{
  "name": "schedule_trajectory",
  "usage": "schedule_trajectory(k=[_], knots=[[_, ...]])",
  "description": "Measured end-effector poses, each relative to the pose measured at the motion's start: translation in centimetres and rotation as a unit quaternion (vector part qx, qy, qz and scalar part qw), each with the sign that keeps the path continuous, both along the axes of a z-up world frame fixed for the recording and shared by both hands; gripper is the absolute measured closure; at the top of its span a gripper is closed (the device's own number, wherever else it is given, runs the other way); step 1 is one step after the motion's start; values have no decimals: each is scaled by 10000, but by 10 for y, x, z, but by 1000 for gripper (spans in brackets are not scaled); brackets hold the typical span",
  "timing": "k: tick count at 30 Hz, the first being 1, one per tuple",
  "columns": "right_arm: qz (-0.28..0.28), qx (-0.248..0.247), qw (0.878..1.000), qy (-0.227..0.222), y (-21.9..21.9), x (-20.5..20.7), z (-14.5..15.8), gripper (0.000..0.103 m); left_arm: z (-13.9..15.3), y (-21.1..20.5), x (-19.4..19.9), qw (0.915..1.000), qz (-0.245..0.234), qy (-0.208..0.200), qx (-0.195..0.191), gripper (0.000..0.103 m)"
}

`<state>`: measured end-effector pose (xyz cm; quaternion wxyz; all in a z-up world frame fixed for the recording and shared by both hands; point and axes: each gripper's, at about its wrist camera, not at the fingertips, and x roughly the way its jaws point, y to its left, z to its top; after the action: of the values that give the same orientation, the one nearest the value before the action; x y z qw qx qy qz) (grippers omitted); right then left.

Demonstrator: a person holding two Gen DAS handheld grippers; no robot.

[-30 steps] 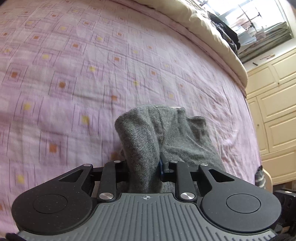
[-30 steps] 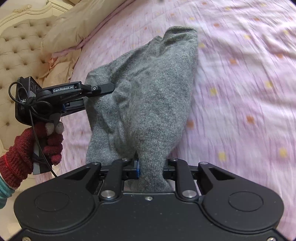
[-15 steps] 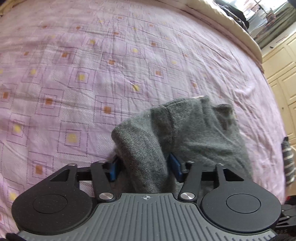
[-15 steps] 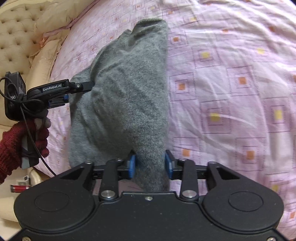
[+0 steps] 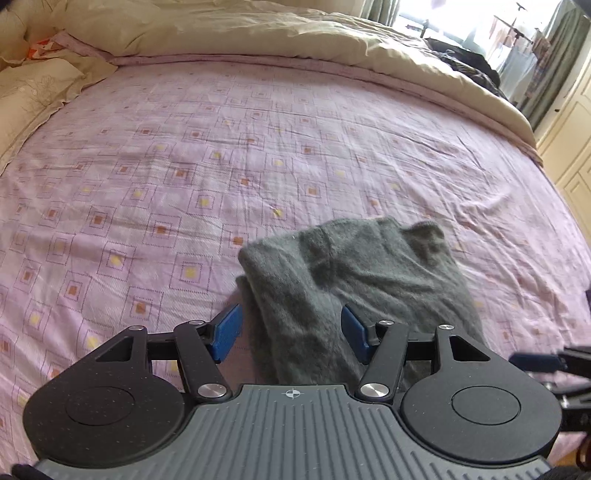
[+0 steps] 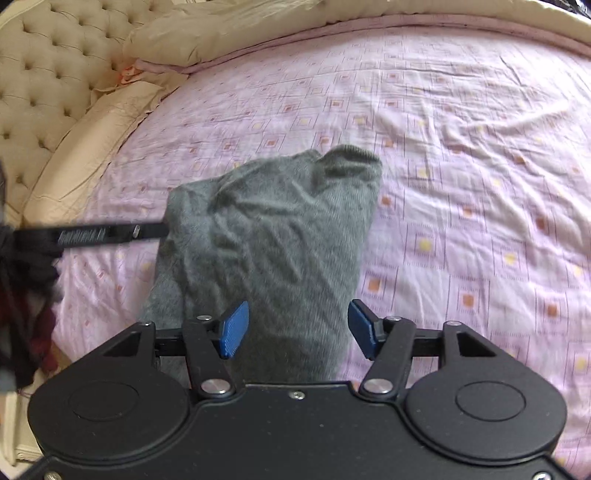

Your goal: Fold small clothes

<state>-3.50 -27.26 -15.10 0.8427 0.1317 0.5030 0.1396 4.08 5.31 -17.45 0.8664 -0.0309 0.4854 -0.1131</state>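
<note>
One grey knit sweater, folded in a rumpled bundle, lying on the pink patterned bedsheet near the bed's front edge. Two grippers: left gripper spread open, pads clear of the knit; right gripper also spread, jaws just been opening, sweater edge between but not pinched. Four blue pads total, two each. One beige duvet, one tufted headboard. Versus a second ago: both clamped on lifted sweater then, now released and pulled back; sweater flat on sheet.
</note>
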Motion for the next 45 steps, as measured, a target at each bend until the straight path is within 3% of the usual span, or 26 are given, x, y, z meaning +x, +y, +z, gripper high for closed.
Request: schedule_trajectory(k=[4,8,12,17,19,20,23,25,29,33,45], knots=[[-139,-174,9997,75,8,18,-14,38,-14,-12,-17,9994,-221,158,232,46],[-267,-551,9969,498,6,30,-38,35,-36,-9,-23,9968,-158,493,614,45],[-281,-663,9958,568,4,30,-44,31,-49,5,-22,9957,31,732,573,33],[-225,-633,9977,98,2,16,-11,24,-28,3,-31,9972,129,547,499,33],[-247,-611,9977,-126,0,6,4,12,-16,5,-37,9978,227,527,318,31],[-264,-605,9976,-214,-1,2,10,6,-10,6,-40,9980,306,493,261,27],[-326,-623,9964,-477,-3,-12,28,0,9,2,-49,9977,515,342,260,12],[-339,-650,9957,-558,-4,-18,37,0,20,-5,-53,9971,576,337,363,0],[-357,-760,9943,-653,-3,-29,50,0,34,-14,-57,9955,641,284,634,0],[-491,-970,9919,-660,0,-36,57,0,45,-21,-62,9959,571,263,646,0],[-588,-867,9923,-660,-11,-51,76,0,61,-28,-78,9938,612,565,738,1]])
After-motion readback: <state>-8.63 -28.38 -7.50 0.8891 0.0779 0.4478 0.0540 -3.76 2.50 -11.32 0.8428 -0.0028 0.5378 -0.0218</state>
